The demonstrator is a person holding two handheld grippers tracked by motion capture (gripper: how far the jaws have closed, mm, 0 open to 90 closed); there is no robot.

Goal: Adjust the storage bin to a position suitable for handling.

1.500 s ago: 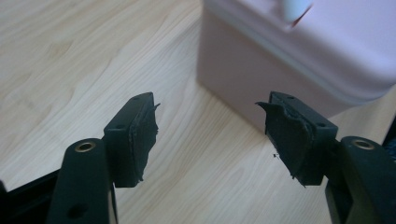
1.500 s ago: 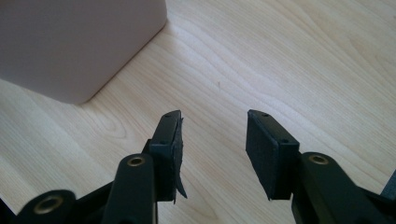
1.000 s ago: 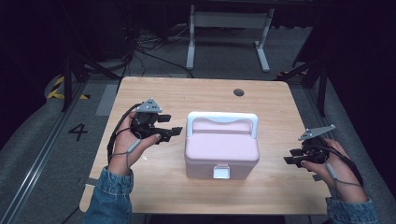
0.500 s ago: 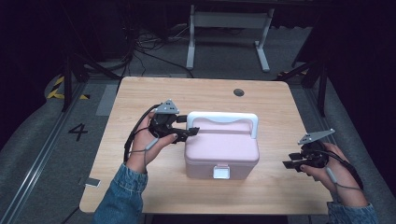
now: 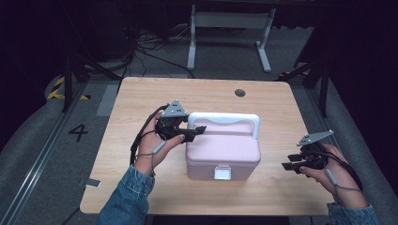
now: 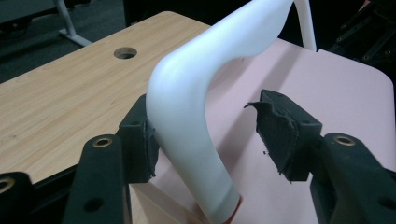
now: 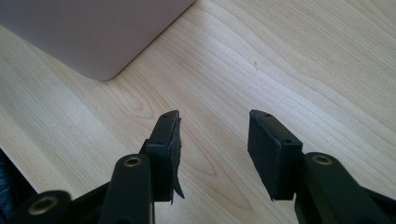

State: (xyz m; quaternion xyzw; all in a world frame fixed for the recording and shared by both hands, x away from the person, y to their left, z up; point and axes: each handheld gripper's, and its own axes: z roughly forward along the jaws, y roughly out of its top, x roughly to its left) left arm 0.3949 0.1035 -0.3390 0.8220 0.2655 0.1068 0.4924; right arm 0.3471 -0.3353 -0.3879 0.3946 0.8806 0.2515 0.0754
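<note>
Here, a pink box [image 5: 222,150] with a white handle [image 5: 225,119] and a white front latch [image 5: 222,173] sits near the middle of the wooden tabletop [image 5: 141,98]. The left hand-held gripper [image 5: 199,129] is at the box's left rear corner, reaching over the lid where the handle bends down towards its pivot. In the left gripper view its jaws stand apart on either side of that bend of the handle [image 6: 196,93]: the left pad [image 6: 142,137] touches the handle's outer side, while the right pad [image 6: 280,130] is clear of it, with pink lid [image 6: 327,93] showing in the gap. The handle is raised off the lid there.

The right hand-held gripper [image 5: 286,167] is held low over the tabletop to the right of the box, apart from it, pointing towards its side. In the right gripper view its jaws are spread with nothing between them but bare wood [image 7: 280,60], and a rounded corner of the box [image 7: 102,28] lies ahead and to the left. A round cable hole [image 5: 240,93] is set near the tabletop's far edge.
</note>
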